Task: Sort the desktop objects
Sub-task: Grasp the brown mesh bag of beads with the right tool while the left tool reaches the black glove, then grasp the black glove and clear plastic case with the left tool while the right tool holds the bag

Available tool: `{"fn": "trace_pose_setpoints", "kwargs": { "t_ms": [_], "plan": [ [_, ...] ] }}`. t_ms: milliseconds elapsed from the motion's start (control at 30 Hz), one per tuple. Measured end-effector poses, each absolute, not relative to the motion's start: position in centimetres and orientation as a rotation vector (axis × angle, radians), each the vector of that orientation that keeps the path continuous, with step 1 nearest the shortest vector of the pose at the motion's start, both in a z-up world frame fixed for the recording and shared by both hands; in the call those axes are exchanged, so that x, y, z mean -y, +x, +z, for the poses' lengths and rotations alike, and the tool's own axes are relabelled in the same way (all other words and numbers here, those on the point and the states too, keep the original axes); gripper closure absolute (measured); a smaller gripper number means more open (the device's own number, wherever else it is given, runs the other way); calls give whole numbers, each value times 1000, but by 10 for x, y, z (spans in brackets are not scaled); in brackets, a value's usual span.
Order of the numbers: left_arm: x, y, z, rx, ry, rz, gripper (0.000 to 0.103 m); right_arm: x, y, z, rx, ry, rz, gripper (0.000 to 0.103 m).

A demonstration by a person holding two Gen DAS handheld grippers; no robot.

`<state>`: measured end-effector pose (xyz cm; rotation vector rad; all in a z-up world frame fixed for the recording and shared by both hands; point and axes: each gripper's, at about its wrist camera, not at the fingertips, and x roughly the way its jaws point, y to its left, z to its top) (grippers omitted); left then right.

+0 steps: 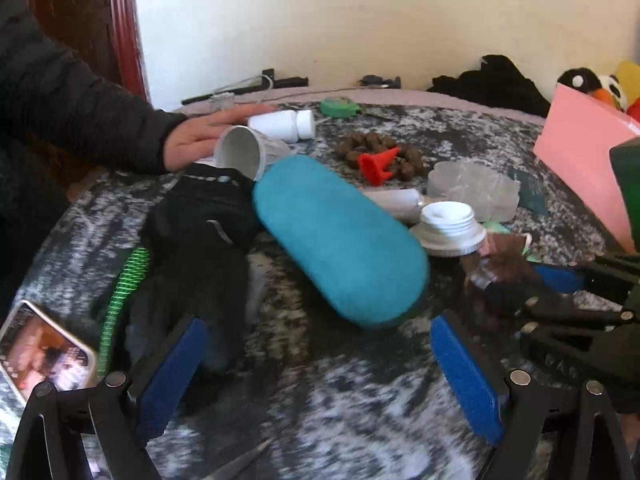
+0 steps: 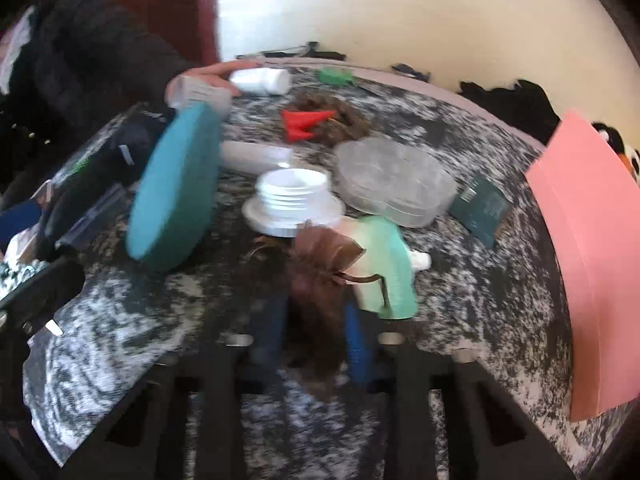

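A teal glasses case (image 1: 340, 240) lies aslant in the middle of the speckled tabletop (image 1: 360, 420). My left gripper (image 1: 320, 376) hovers just in front of it, open, with nothing between its blue pads (image 1: 172, 376). A brown gauze pouch (image 2: 320, 276) lies against a mint-green tube (image 2: 384, 268). My right gripper (image 2: 316, 324) is shut on the pouch, one blue pad on each side of it. From the left wrist, the right gripper (image 1: 532, 292) shows at the right edge, at the pouch (image 1: 504, 256).
A person's hand (image 1: 200, 136) rests on a tipped paper cup (image 1: 244, 152) beside a white bottle (image 1: 280, 124). Nearby lie a black glove (image 1: 200, 240), a phone (image 1: 44, 352), a red cone (image 1: 378, 164), a white threaded lid (image 1: 448, 224), a clear dish (image 1: 472, 188) and a pink folder (image 1: 584, 160).
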<state>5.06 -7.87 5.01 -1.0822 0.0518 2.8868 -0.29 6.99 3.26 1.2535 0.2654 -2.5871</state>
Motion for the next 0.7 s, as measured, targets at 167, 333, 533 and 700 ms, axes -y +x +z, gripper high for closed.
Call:
{"fn": "trace_pose_setpoints", "kwargs": {
  "t_ms": [167,333,533,700],
  "plan": [
    [113,62,53,19,-1077,2915,9,-79,4,43,-205,1240,-2598,92],
    [145,73,49,73,-1091,2943,9,-105,12,70,-59,1197,-2627,92],
    [159,77,43,64,-1099,2969,9,-127,24,110,35,1071,-2673,92],
    [134,47,48,-29,-1065,2945,9,-141,21,118,111,1071,-2663,92]
  ]
}}
